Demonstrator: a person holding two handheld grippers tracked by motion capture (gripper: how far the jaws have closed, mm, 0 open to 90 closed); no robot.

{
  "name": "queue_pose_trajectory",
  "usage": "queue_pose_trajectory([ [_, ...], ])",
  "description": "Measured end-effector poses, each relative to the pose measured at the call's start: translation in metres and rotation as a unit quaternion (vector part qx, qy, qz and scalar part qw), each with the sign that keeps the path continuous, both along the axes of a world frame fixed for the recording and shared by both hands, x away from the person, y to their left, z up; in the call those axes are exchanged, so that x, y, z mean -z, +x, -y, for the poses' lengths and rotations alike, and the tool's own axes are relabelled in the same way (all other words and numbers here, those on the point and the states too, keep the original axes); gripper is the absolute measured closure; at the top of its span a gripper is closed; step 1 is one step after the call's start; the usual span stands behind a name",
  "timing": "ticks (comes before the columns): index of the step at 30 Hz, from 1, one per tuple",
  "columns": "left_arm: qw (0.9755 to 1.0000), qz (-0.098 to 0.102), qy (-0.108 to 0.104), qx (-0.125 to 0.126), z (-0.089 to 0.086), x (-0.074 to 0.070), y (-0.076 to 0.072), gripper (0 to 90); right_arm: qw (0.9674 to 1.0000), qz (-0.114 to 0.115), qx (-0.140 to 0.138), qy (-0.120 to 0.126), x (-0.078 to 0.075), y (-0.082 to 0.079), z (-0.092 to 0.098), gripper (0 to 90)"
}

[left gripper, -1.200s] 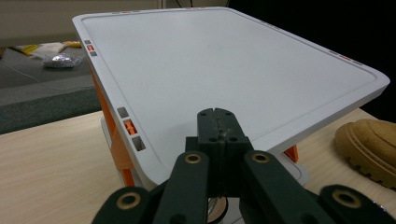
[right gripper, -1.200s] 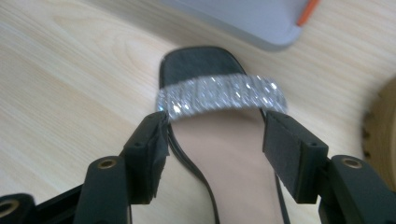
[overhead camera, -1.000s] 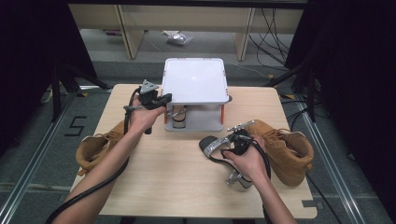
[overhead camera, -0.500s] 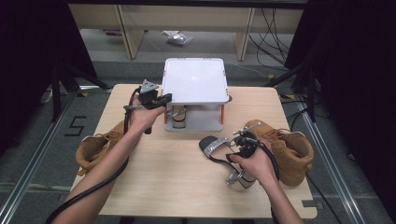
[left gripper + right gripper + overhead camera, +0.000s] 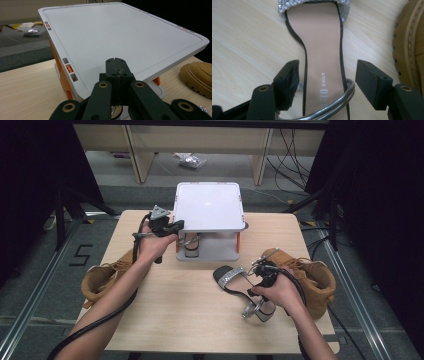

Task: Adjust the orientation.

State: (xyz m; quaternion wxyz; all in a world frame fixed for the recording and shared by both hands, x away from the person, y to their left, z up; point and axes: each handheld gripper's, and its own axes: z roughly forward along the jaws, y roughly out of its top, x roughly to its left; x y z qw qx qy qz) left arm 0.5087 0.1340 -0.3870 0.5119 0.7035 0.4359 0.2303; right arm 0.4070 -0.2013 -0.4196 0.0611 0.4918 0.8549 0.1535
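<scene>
Pale wooden table (image 5: 190,310) stands in a dim room with dark curtains at both sides. At its far edge sits a white two-tier rack (image 5: 209,210) with orange posts, a second sandal tucked on its lower shelf (image 5: 192,245). A tan boot (image 5: 102,277) lies at the table's left edge and another tan boot (image 5: 315,280) at the right. The left gripper (image 5: 170,226), jaws pressed together on nothing, hovers at the rack's near left corner. The right gripper (image 5: 328,82) has just been opening; its jaws straddle the waist of a silver heeled sandal (image 5: 240,287) lying near the right boot, pads clear of both edges. The sandal looks light, with a stiff sole and a thin, floppy ankle strap (image 5: 332,107). The narrow waist seems the surest place to grip; the glittery toe band (image 5: 312,5) could snag or slip.
</scene>
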Motion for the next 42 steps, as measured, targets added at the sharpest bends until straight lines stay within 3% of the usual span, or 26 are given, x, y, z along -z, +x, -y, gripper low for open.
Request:
queue_pose_trajectory([
  [2,1.0,0.0,0.0,-0.001,0.0,0.0,0.0,89.9,0.9998,-0.018,-0.008,-0.003,0.001,0.002,-0.002,36.5],
  [9,1.0,-0.002,0.0,-0.001,0.001,-0.001,0.0,89.9,0.9982,-0.047,-0.029,-0.025,0.008,0.013,-0.01,36.9],
  [17,1.0,-0.002,0.002,0.0,0.001,-0.001,0.001,89.8,0.9931,-0.088,-0.058,-0.052,0.021,0.027,-0.014,37.3],
  [20,1.0,-0.002,0.001,0.0,0.001,-0.001,0.0,89.8,0.9912,-0.105,-0.054,-0.059,0.023,0.031,-0.016,37.0],
  [21,1.0,-0.002,0.001,0.0,0.0,-0.001,0.0,89.9,0.9912,-0.099,-0.063,-0.061,0.026,0.032,-0.016,37.1],
  [27,1.0,-0.002,0.003,0.001,0.001,-0.001,0.0,89.9,0.9881,-0.115,-0.071,-0.074,0.031,0.035,-0.022,37.4],
  [28,1.0,-0.002,0.003,0.0,0.001,-0.001,0.0,89.8,0.9875,-0.124,-0.061,-0.076,0.031,0.035,-0.024,37.3],
  [30,1.0,-0.002,0.002,0.0,0.001,-0.001,0.0,89.8,0.9865,-0.117,-0.078,-0.083,0.035,0.036,-0.024,38.0],
  [31,1.0,-0.002,0.003,0.0,0.001,-0.001,0.0,89.8,0.9867,-0.124,-0.061,-0.087,0.035,0.035,-0.026,38.1],
  [35,1.0,-0.002,0.005,0.001,0.001,-0.001,0.001,89.9,0.9852,-0.128,-0.074,-0.087,0.039,0.036,-0.026,38.3],
  [42,1.0,-0.003,0.006,0.0,0.001,-0.002,0.0,89.9,0.9843,-0.132,-0.067,-0.096,0.043,0.037,-0.03,39.9],
])
